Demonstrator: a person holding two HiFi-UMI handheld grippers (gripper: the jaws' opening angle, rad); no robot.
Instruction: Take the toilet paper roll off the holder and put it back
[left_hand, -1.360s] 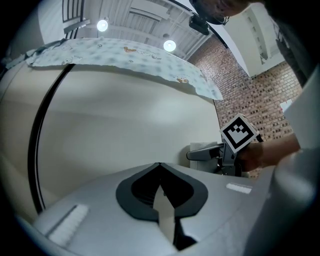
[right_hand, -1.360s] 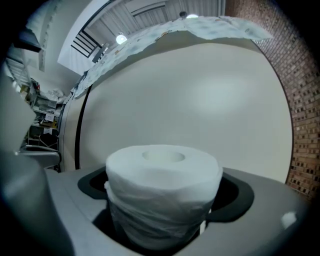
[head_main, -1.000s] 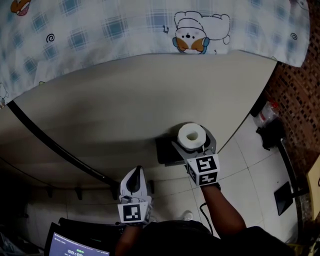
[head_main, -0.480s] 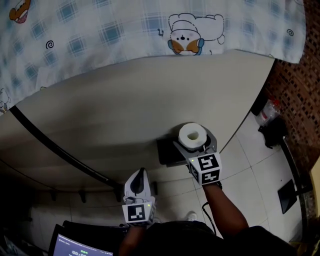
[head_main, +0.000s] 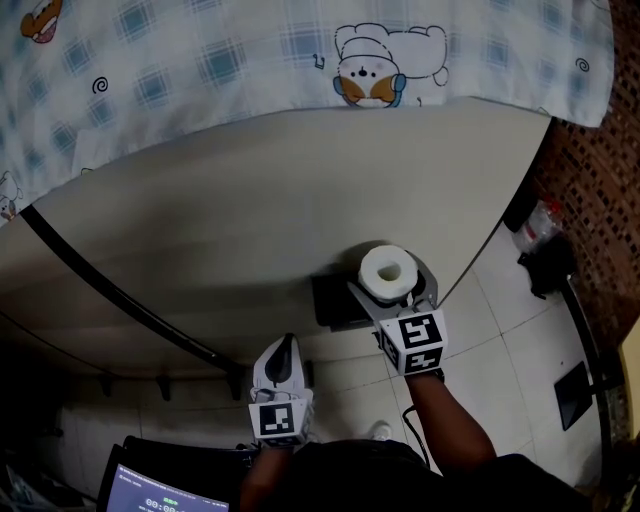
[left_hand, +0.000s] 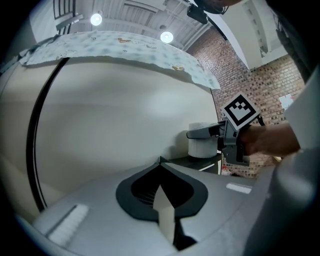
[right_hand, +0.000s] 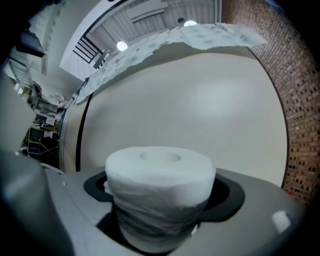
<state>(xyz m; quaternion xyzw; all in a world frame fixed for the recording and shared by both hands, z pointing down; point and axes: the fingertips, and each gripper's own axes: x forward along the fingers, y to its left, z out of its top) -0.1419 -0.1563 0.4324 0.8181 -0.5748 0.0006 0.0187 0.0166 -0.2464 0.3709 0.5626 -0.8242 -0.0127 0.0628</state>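
head view: we see the toilet paper roll (head_main: 388, 270) upright, its core hole facing us, close against the pale wall (head_main: 250, 210). it is directly over the dark holder (head_main: 330, 300). the right gripper (head_main: 391, 281) reaches in from below with its jaws spread wide, one on each side of the roll. the left gripper (head_main: 287, 347) hangs lower and to the left, well apart from the roll, its jaws pressed together and empty. a checked cloth with cartoon prints (head_main: 200, 60) hangs over the top of the wall, and pale floor tiles (head_main: 500, 330) show at the right.

left gripper view: the left gripper's two jaws meet in a point with nothing between them. beyond them the roll stands on the dark holder against the wall, and one jaw of the right gripper lies along its upper side. a hand (left_hand: 267, 140) grips that tool from the right.

right gripper view: the roll fills the gap between the jaws — both sides lie against them, and the thin wrap around it looks creased low down. the right gripper is closed on it at a wide spread. we cannot tell here whether its base touches the holder.
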